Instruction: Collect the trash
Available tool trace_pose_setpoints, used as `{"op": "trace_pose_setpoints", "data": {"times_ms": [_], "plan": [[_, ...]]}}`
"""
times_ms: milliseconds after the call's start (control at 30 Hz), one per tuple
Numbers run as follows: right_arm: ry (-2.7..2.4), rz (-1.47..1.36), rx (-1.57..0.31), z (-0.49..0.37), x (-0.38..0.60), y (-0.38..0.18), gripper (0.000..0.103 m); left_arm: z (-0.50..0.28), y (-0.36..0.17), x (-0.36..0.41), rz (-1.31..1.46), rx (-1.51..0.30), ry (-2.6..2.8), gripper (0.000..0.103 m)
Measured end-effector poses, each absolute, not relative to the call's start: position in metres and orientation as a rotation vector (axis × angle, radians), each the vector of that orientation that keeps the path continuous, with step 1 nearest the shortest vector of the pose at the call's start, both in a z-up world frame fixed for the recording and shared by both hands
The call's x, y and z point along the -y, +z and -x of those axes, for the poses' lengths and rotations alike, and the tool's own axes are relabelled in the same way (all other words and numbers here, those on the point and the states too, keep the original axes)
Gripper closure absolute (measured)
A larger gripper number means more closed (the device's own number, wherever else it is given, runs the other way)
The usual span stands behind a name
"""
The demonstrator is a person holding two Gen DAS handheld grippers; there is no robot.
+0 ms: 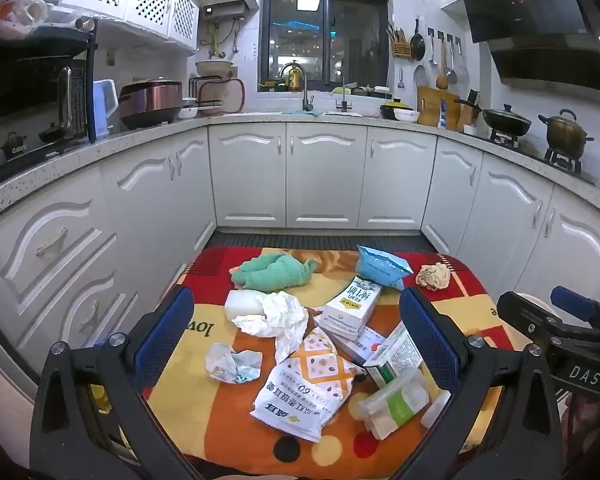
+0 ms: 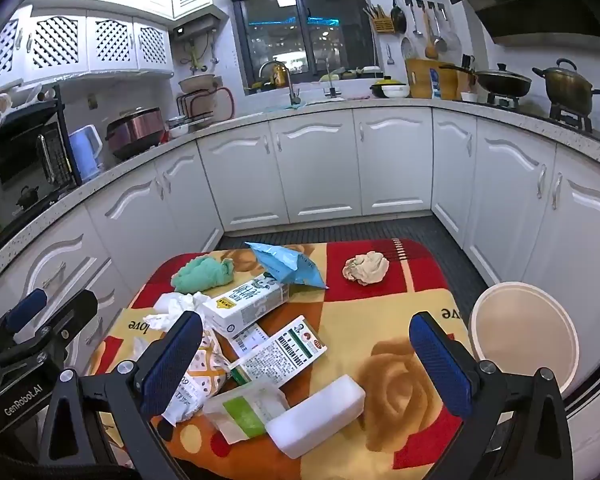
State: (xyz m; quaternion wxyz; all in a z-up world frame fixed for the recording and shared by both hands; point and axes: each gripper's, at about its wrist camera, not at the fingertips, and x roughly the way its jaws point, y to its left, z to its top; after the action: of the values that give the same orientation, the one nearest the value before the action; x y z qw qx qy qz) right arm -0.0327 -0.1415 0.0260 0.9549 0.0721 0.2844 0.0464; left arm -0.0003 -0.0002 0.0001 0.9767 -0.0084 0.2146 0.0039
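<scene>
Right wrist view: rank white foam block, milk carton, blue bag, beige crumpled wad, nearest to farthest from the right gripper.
From the right gripper:
1. white foam block, just ahead, between the open fingers.
2. milk carton, mid-table, left.
3. blue bag and beige crumpled wad, far edge, centre and right; too close to call.

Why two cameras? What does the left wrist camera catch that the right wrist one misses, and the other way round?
Only the left wrist view shows the small crumpled wrapper near the blanket's left edge. Only the right wrist view shows the round cream bin beside the blanket. Both show the green cloth, blue bag, milk carton, beige paper ball and each other's open gripper, the right gripper and the left gripper.
</scene>
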Motion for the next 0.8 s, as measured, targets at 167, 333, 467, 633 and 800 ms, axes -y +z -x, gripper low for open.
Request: {"op": "trace_pose_setpoints", "data": {"times_ms": [167,333,467,633,800], "plan": [[0.085,-0.144,-0.576,0.032,0.141,0.026,0.000,0.002,0.000,0.003,0.025,-0.435,0.013,0.001],[0.095,-0.149,-0.569,0.033,0.135,0.019,0.000,0.004,0.001,-0.005,0.036,-0.429,0.004,0.001],[0.091,-0.147,-0.555,0.035,0.137,0.020,0.000,0.008,0.002,-0.001,0.033,-0.429,0.001,0.001],[0.083,-0.141,-0.542,0.035,0.139,0.028,0.000,0.002,-0.002,-0.007,0.067,-0.448,-0.005,0.001],[0.073,-0.137,-0.531,0.035,0.138,0.030,0.000,0.001,-0.004,-0.006,0.073,-0.450,-0.008,0.001]]}}
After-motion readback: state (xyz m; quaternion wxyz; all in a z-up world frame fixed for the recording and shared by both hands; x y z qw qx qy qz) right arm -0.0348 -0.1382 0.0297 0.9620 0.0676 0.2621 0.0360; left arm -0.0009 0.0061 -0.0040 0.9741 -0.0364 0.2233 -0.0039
